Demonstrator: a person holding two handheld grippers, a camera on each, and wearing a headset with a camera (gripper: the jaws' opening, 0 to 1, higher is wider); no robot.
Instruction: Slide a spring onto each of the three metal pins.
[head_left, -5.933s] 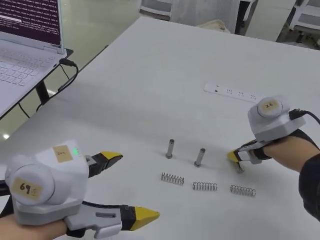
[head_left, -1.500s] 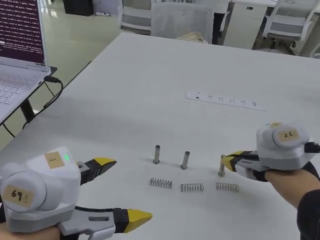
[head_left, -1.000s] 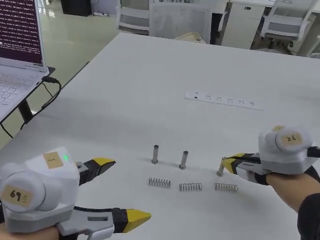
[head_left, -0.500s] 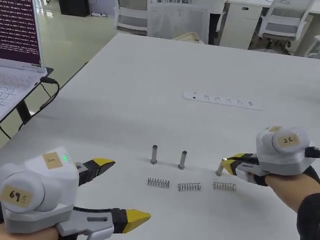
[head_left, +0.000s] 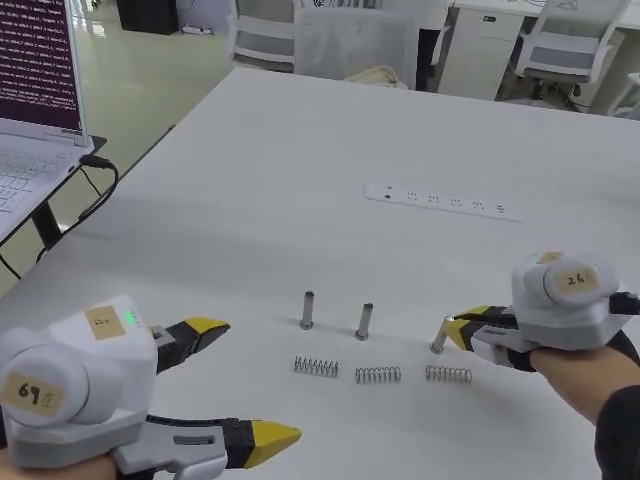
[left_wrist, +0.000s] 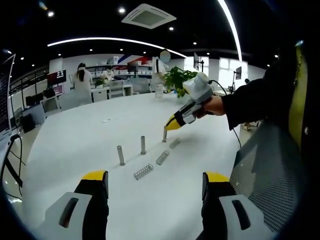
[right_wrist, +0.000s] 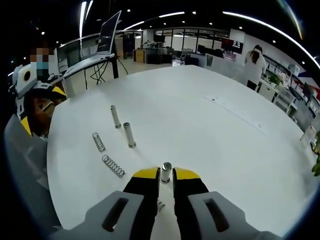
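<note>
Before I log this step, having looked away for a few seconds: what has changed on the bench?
The right gripper, shut on the right pin, has tipped it from upright to a slight lean. The left gripper stays open; the other two pins stand and the three springs lie where they were.

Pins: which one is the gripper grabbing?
The rightmost pin, pinched between the yellow jaws of the right gripper. The middle pin and leftmost pin stand alone, untouched.
</note>
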